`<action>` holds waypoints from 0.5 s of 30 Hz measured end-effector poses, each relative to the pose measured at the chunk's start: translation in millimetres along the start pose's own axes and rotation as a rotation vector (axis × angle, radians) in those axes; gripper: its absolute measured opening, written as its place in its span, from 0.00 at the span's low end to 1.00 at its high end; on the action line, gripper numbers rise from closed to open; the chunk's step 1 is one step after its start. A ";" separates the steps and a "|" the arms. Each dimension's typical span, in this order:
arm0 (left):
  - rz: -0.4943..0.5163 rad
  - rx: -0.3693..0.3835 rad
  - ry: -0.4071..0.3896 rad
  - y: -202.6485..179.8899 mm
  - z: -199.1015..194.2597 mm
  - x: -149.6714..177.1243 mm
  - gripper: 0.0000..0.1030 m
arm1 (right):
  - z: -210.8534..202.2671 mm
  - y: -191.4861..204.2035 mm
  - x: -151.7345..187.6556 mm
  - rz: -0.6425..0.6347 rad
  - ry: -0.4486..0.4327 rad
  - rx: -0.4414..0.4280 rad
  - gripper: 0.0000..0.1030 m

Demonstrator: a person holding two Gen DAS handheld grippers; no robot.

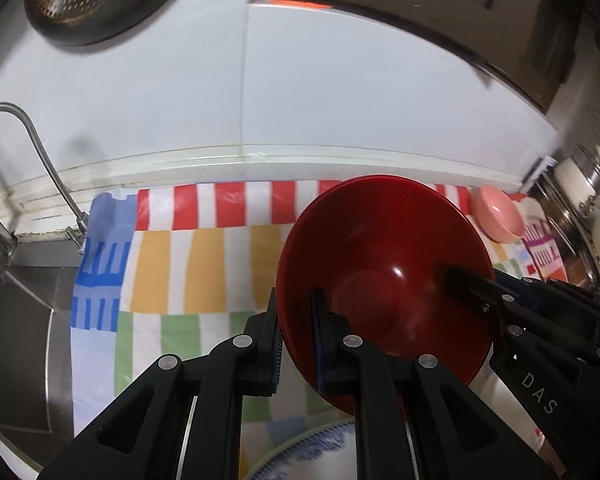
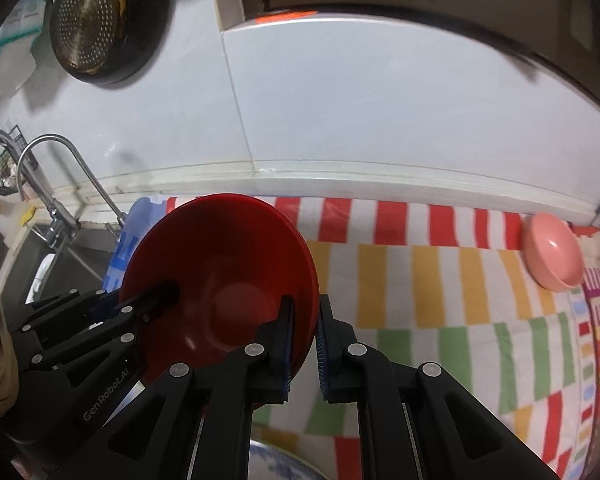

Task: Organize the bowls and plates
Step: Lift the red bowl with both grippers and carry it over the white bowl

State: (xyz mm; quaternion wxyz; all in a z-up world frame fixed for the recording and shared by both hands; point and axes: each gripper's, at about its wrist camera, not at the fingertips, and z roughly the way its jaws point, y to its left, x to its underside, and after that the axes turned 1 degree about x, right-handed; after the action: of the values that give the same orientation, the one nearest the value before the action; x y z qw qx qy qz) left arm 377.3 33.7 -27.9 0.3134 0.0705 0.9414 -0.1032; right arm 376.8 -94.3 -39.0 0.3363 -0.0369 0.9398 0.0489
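Observation:
A stack of red bowls (image 1: 384,256) is held in the air above the striped cloth, tilted toward the cameras. My left gripper (image 1: 296,344) is shut on the stack's left rim. My right gripper (image 2: 304,340) is shut on its right rim; the stack also shows in the right wrist view (image 2: 224,264). Each gripper shows in the other's view, with one finger inside the top bowl. A pink bowl (image 2: 552,256) lies tilted at the back right of the cloth. A blue-and-white plate (image 1: 312,452) lies below the grippers at the front edge.
A colourful striped cloth (image 2: 440,280) covers the counter. A steel sink (image 1: 24,320) with a curved tap (image 1: 48,168) is on the left. A strainer (image 2: 88,20) hangs on the white wall. A rack with jars (image 1: 584,208) stands at the right.

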 end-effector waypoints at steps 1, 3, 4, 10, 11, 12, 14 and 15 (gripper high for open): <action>0.006 0.004 0.000 -5.7 -3.3 2.5 0.13 | -6.9 -3.7 3.9 0.005 -0.004 0.006 0.11; 0.019 0.012 0.002 -16.3 -9.2 7.8 0.14 | -18.6 -11.5 10.6 0.008 -0.011 0.015 0.11; 0.024 0.016 0.003 -21.3 -12.0 10.4 0.14 | -23.1 -14.3 13.7 0.012 -0.014 0.019 0.11; 0.066 0.051 0.009 -54.0 -24.7 28.6 0.14 | -55.2 -33.9 37.2 0.042 -0.032 0.042 0.11; 0.074 0.058 0.011 -59.6 -26.2 31.3 0.14 | -62.5 -40.4 42.4 0.048 -0.035 0.048 0.11; 0.081 0.066 0.014 -65.9 -27.4 34.0 0.14 | -67.6 -44.8 46.4 0.054 -0.038 0.053 0.11; 0.095 0.081 0.018 -77.0 -29.9 39.2 0.14 | -77.0 -52.6 54.5 0.064 -0.045 0.066 0.11; 0.102 0.087 0.020 -83.1 -31.2 41.3 0.15 | -80.8 -56.6 58.0 0.068 -0.048 0.073 0.11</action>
State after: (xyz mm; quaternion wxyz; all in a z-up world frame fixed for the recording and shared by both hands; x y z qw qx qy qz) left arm 310.2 -36.5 -16.0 0.3056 0.1329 0.9342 -0.1270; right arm 287.0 -162.1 -17.6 0.3579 0.0086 0.9333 0.0271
